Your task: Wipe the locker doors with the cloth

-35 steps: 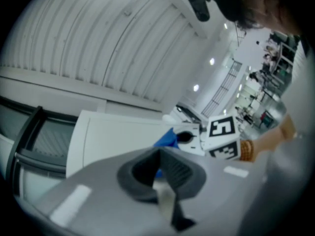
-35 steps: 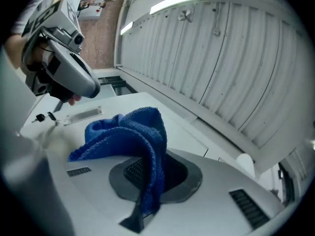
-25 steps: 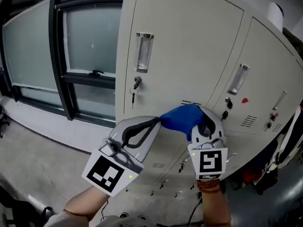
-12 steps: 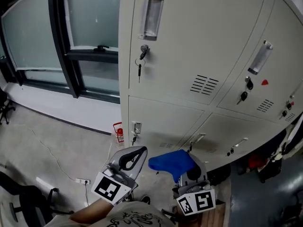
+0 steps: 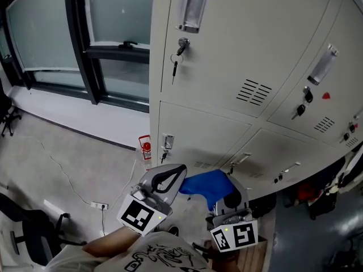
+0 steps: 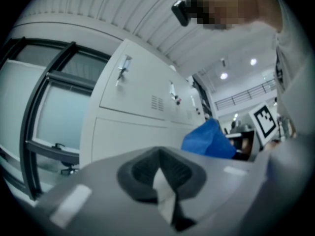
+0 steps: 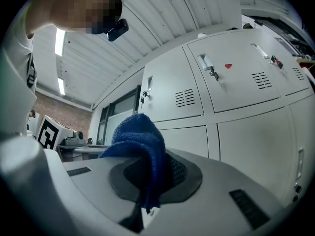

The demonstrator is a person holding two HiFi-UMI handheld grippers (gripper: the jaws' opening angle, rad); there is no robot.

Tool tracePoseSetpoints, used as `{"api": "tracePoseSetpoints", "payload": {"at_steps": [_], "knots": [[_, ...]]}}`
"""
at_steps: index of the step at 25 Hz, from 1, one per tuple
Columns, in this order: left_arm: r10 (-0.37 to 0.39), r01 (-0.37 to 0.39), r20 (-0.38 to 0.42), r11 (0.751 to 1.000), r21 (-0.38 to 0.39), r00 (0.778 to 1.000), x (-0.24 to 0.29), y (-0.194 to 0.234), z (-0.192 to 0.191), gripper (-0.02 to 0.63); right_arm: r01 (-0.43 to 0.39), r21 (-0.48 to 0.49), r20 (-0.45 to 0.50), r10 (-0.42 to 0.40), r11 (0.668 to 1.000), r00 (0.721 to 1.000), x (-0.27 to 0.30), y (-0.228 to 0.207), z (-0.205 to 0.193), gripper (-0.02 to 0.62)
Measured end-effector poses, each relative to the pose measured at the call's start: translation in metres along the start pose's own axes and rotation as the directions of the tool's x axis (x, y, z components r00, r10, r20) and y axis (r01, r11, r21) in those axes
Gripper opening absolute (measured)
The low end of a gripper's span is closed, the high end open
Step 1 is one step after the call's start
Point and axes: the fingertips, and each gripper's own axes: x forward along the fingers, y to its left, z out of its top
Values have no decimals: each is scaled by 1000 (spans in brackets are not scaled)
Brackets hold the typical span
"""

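Mostly the head view is filled by the bank of lockers, pale grey, two tiers of doors running off to the right. Left of it stands a dark-framed window, and below that a grey floor with a thin cable trailing across it.

Both grippers hang low, in front of the lower left door and apart from it; nothing touches metal yet. The right gripper has its fingers clamped on the blue cloth. The right gripper view shows the cloth pinched at one end and bunched up past the fingertips, probably so that fabric, not plastic, meets the door. The left gripper sits just beside it. Its own view shows the fingers drawn together with nothing between them, so it looks to be riding along idle, kept clear of the wiping side.

Several small things would catch a sweeping cloth:
- the key dangling from the upper door's lock
- the latch at the lower door's top left corner
- the vent slots on the upper door
- the bar handles on the lower doors to the right

At the locker's foot stands a small red and white object. A power strip lies on the floor, well apart from the doors.
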Motion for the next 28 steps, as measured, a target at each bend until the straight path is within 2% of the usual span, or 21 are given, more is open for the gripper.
{"api": "tracePoseSetpoints", "payload": {"at_steps": [6,28], "knots": [[0,0,-12,1000,-6,1000,1,1,-6,2,22,-27,12,-21,999,1000,2,0,2,28],[-11,11,-15,999,-34,1000,-2,5,-7,3,6,-9,3,-6,1000,1000,8,11,-1,28]]}}
